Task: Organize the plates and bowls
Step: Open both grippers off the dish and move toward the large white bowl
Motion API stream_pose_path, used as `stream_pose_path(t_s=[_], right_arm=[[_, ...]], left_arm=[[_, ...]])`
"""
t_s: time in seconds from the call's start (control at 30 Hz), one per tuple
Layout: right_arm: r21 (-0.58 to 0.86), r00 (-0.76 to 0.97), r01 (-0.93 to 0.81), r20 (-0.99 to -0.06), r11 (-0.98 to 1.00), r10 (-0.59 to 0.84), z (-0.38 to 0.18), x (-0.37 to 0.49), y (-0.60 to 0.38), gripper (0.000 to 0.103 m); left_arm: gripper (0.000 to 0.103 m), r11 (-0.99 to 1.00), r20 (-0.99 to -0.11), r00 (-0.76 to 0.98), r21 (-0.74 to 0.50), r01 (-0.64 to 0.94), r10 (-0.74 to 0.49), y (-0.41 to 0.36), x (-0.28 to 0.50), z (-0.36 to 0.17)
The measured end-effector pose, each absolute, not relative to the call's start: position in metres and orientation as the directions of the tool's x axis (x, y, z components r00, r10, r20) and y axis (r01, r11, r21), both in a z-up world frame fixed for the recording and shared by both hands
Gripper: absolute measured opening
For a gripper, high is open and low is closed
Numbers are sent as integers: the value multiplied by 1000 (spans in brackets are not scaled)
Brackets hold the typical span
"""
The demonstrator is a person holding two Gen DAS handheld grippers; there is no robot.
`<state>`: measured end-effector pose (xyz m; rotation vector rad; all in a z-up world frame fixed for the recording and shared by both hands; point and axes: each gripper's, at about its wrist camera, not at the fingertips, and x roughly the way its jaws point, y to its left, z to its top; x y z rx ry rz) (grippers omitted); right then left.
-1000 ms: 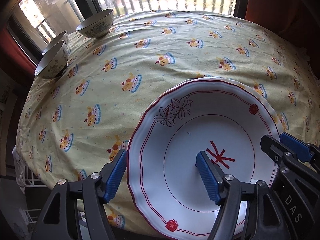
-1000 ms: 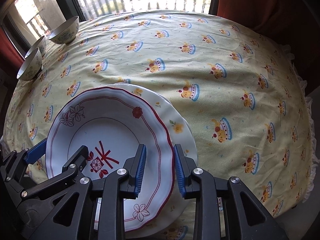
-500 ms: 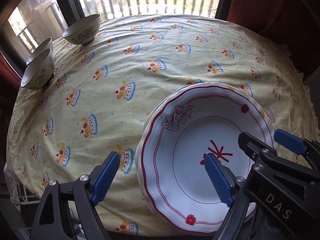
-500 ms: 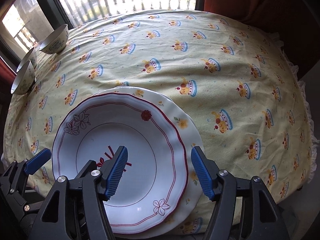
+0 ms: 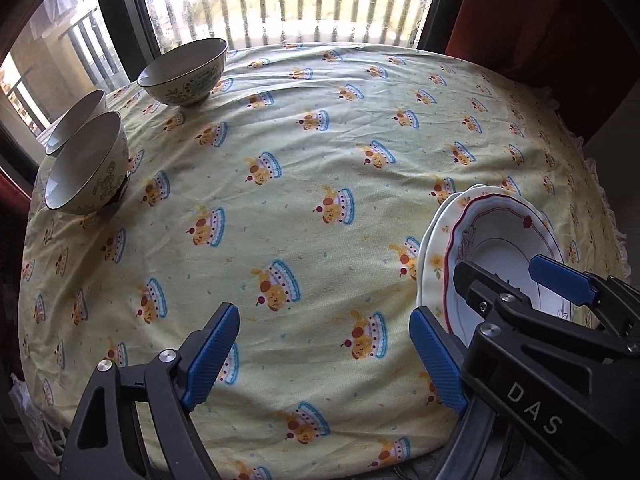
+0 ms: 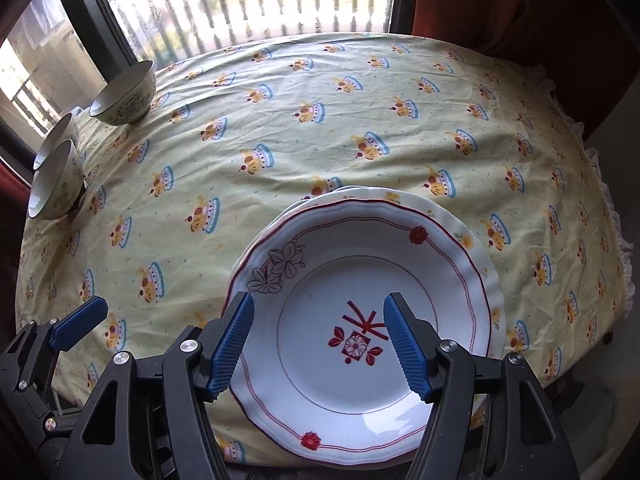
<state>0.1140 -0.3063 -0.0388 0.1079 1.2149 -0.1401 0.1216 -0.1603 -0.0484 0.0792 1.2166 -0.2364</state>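
You see a counter under a pale yellow tablecloth (image 5: 304, 168) printed with cartoon cakes, a railed window (image 5: 328, 4) behind it, and a red curtain (image 6: 500, 4) on the right.

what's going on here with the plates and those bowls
A person is tidying dishes on a table with a yellow tablecloth, holding tongs in each hand. The red-rimmed plate sits on top of a stack of plates. The right tongs hover above it, jaws just opened, nothing between them. The left tongs are open over bare cloth beside the stack. Three bowls wait unstacked at the far left edge by the window.
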Motion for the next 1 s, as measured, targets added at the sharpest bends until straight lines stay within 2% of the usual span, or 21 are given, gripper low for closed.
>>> stream_pose_path(t_s=[0.5, 1.0], right_arm=[[22, 376, 162, -926, 987, -41, -36, 152, -172, 73], [43, 423, 154, -906, 987, -26, -9, 218, -99, 73]], left_arm=[[82, 975, -924, 350, -88, 205, -157, -29, 155, -43], [78, 987, -912, 392, -68, 148, -122, 36, 223, -25]])
